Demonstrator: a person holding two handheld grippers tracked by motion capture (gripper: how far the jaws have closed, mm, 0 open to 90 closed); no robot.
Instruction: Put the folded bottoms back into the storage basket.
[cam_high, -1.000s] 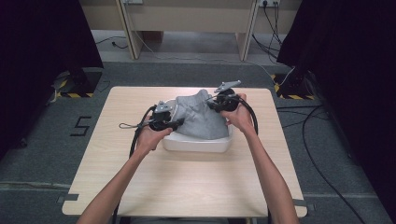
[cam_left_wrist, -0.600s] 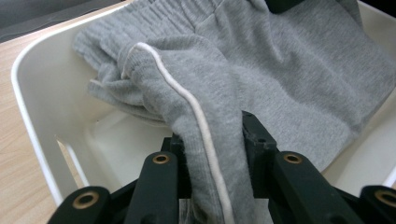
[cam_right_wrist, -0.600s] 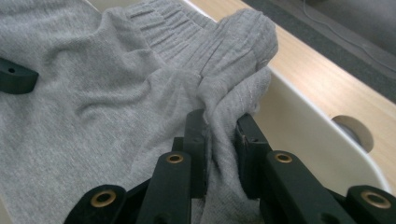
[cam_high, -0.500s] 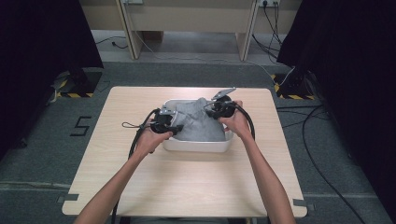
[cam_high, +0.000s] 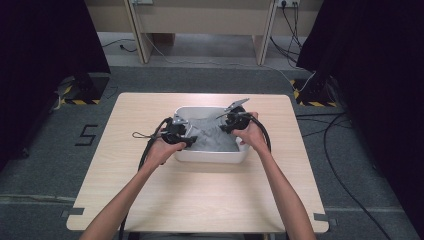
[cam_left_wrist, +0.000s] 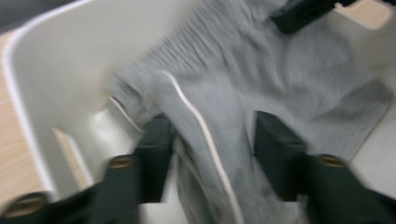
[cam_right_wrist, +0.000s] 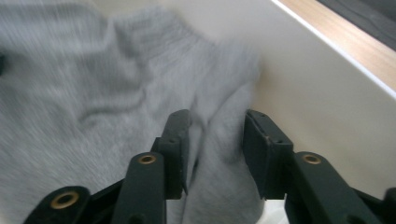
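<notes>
Grey garment (cam_high: 212, 134) lies crumpled inside the white tub (cam_high: 210, 156), which sits on the wooden bench (cam_high: 200, 195); the cloth covers most of the tub's floor. Left gripper (cam_high: 186, 138) is down at the tub's left side, right gripper (cam_high: 226, 122) at its right side toward the far corner, both held by bare hands with forearms coming in from the near bench edge. Black cables loop out to the left of the left gripper and around the right hand. In the left gripper view the fingers (cam_left_wrist: 156, 154) have just been opening and now stand parted, with a ridge of the garment (cam_left_wrist: 261, 88) carrying a thin pale stripe running up between them; the picture is blurred, and the cloth appears slack in the gap rather than pinched, so released. To the outside of the left finger is the tub's curved white wall (cam_left_wrist: 56, 70); beyond the fingertips, at the far side of the cloth, the other gripper's black tip shows. In the right gripper view the fingers (cam_right_wrist: 175, 140) have likewise just been opening and stand apart, a soft fold of the garment (cam_right_wrist: 93, 116) sitting between them without being squeezed. Just outside the right finger rises the tub's wall (cam_right_wrist: 317, 102), with the bench edge beyond its rim.
</notes>
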